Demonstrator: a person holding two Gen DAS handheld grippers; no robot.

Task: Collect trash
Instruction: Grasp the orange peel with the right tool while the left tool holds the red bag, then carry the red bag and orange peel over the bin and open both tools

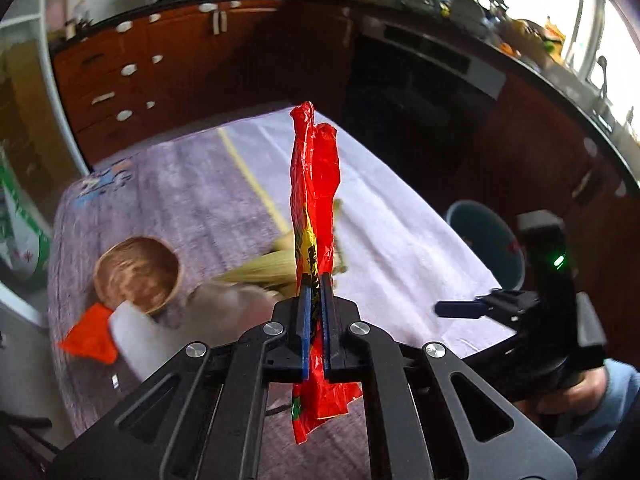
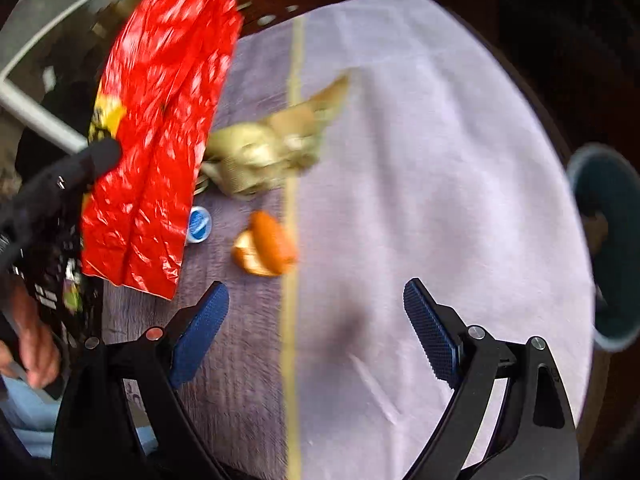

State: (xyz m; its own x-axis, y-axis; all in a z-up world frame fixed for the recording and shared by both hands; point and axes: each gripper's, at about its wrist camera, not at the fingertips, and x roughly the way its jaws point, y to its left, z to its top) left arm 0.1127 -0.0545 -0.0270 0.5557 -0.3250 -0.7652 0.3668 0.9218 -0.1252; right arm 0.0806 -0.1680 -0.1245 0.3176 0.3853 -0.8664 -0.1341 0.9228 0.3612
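Note:
My left gripper (image 1: 315, 280) is shut on a crumpled red snack wrapper (image 1: 314, 184), which stands up between the blue pads and hangs below them, lifted off the table. From the right wrist view the same wrapper (image 2: 160, 120) hangs at upper left in the left gripper (image 2: 108, 152). My right gripper (image 2: 316, 300) is open over the tablecloth (image 2: 440, 160), nothing between its fingers. On the cloth lie corn husks (image 2: 268, 144), orange peel (image 2: 266, 246) and a small blue lid (image 2: 199, 224). A teal bin (image 1: 486, 240) stands beside the table's right edge.
A wooden bowl (image 1: 138, 274), a white object (image 1: 136, 340) and an orange scrap (image 1: 90, 340) sit at the table's left. Dark cabinets and an oven lie behind, a counter with pots above. A hand in a blue sleeve (image 1: 616, 396) holds the right gripper (image 1: 460, 308).

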